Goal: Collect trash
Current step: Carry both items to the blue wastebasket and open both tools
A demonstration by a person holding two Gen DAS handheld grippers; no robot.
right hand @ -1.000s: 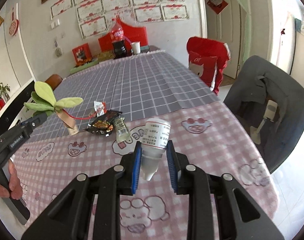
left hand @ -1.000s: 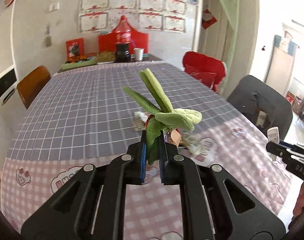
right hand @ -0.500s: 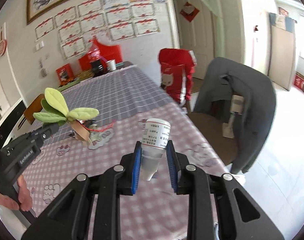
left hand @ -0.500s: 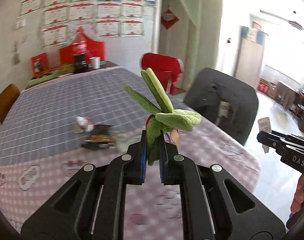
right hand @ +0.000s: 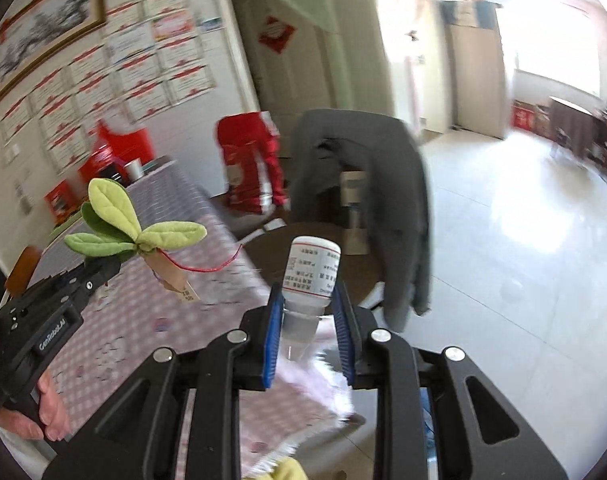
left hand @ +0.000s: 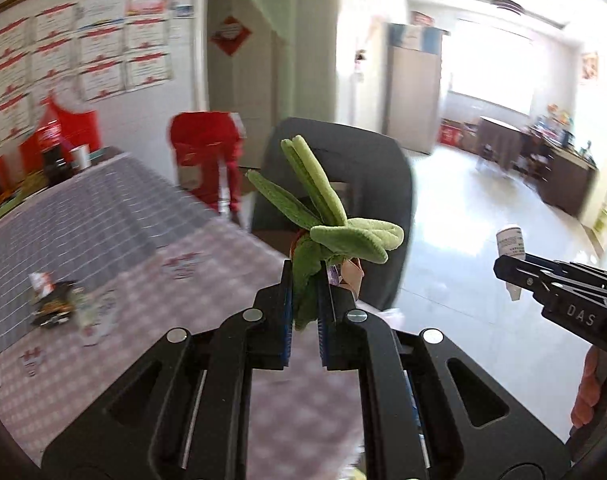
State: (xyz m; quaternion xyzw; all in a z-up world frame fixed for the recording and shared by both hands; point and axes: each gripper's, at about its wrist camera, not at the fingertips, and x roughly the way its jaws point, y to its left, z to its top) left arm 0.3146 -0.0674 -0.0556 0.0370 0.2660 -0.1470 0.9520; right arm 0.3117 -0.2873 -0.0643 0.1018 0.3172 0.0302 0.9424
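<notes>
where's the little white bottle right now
The white bottle is clamped between the blue pads of the right gripper, centre of the right wrist view, in front of the grey chair; the left wrist view shows it at far right.

swung off the table point(left hand: 103, 216) toward the dark chair point(left hand: 363, 168) and bright floor beyond it; wrappers point(left hand: 53, 306) now far left of the chair; table edge point(right hand: 231, 248) now left of the chair point(right hand: 383, 168).

Home dining room; clothed table point(left hand: 115, 216)
</notes>
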